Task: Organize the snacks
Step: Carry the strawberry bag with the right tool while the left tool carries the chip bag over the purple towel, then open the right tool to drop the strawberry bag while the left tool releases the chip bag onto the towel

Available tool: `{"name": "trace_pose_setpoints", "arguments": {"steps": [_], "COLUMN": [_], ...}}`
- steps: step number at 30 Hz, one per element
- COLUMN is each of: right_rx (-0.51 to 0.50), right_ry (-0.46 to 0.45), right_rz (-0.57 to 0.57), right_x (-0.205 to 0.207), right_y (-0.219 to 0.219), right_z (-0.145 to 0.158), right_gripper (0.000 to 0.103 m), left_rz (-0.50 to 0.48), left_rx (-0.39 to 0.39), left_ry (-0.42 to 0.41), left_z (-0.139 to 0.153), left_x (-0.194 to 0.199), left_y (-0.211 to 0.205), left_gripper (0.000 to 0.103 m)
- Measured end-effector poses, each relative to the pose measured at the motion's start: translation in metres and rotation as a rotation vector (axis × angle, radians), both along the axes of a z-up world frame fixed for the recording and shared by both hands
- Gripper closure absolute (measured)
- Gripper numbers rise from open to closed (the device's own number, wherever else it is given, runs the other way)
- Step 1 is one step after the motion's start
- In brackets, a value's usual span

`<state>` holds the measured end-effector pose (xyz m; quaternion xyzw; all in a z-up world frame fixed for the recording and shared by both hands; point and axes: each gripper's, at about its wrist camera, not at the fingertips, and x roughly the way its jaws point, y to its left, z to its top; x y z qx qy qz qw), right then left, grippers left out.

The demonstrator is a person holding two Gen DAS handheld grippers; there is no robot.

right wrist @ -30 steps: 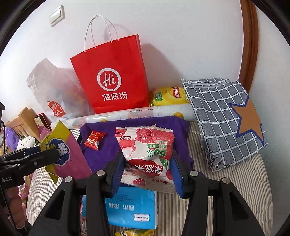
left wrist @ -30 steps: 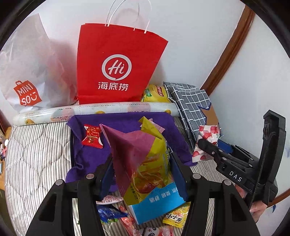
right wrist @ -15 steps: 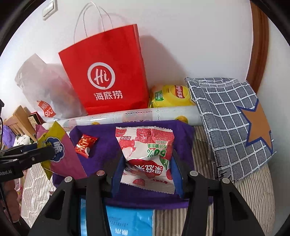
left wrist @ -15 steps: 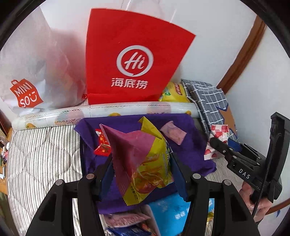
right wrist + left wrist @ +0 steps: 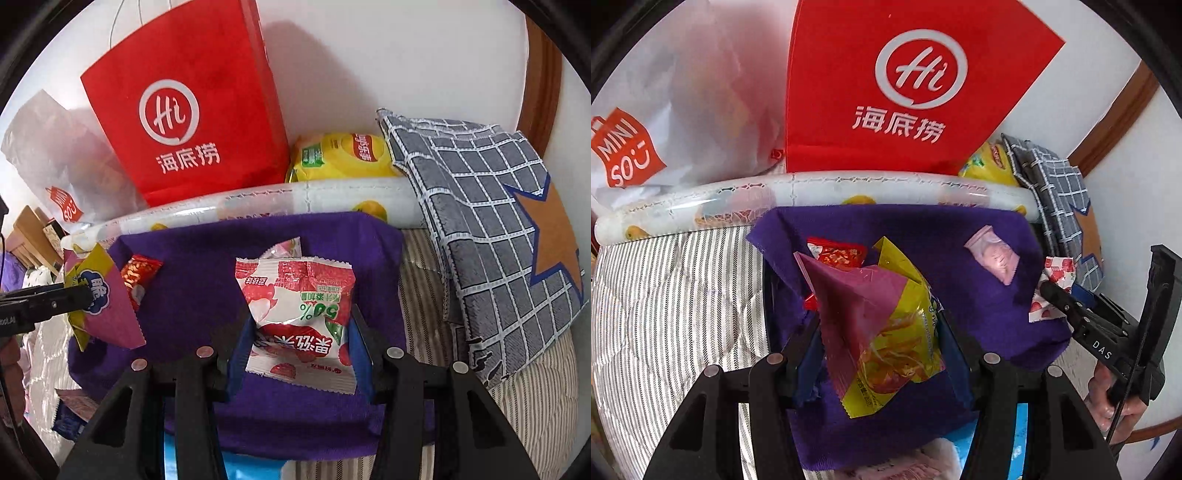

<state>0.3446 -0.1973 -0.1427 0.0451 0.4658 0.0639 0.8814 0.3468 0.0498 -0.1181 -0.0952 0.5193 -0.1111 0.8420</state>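
Note:
My left gripper (image 5: 879, 350) is shut on a pink and yellow snack bag (image 5: 875, 325) and holds it over the purple cloth (image 5: 923, 229). My right gripper (image 5: 299, 339) is shut on a red and white candy packet (image 5: 299, 321) over the same purple cloth (image 5: 207, 288). A small red snack packet (image 5: 836, 253) and a small pink packet (image 5: 993, 254) lie on the cloth. In the right wrist view the left gripper (image 5: 55, 299) with its bag (image 5: 107, 314) shows at the left edge. In the left wrist view the right gripper (image 5: 1049, 291) shows at the right.
A red paper bag (image 5: 905, 92), a white plastic bag (image 5: 665, 122), a yellow chip bag (image 5: 343, 155) and a white roll (image 5: 812, 188) stand behind the cloth. A grey checked pillow (image 5: 487, 221) lies right. More packets (image 5: 70, 413) lie on the striped bedding (image 5: 665, 295).
Both grippers have moved forward over the purple cloth with their packets still held. The red bag and roll now look closer.

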Motion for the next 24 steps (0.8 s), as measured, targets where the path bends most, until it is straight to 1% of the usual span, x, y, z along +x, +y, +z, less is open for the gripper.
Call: {"name": "trace_pose_setpoints", "arguments": {"steps": [5, 10, 17, 24], "right_rx": [0.006, -0.006, -0.005, -0.018], "right_ry": [0.033, 0.065, 0.091, 0.109], "right_rz": [-0.007, 0.011, 0.018, 0.009], "right_x": [0.005, 0.008, 0.010, 0.013], "right_y": [-0.003, 0.003, 0.004, 0.002], "right_z": [-0.016, -0.029, -0.034, -0.038], "right_gripper": [0.055, 0.055, 0.055, 0.053], "left_rz": [-0.001, -0.010, -0.041, -0.044], "left_rx": [-0.003, 0.014, 0.040, 0.054], "left_ry": [0.029, 0.058, 0.074, 0.083], "left_z": [-0.011, -0.022, -0.027, -0.030], "left_x": [0.003, 0.005, 0.005, 0.007], "left_y": [0.001, -0.005, -0.014, -0.018], "left_gripper": [0.047, 0.046, 0.046, 0.046]}}
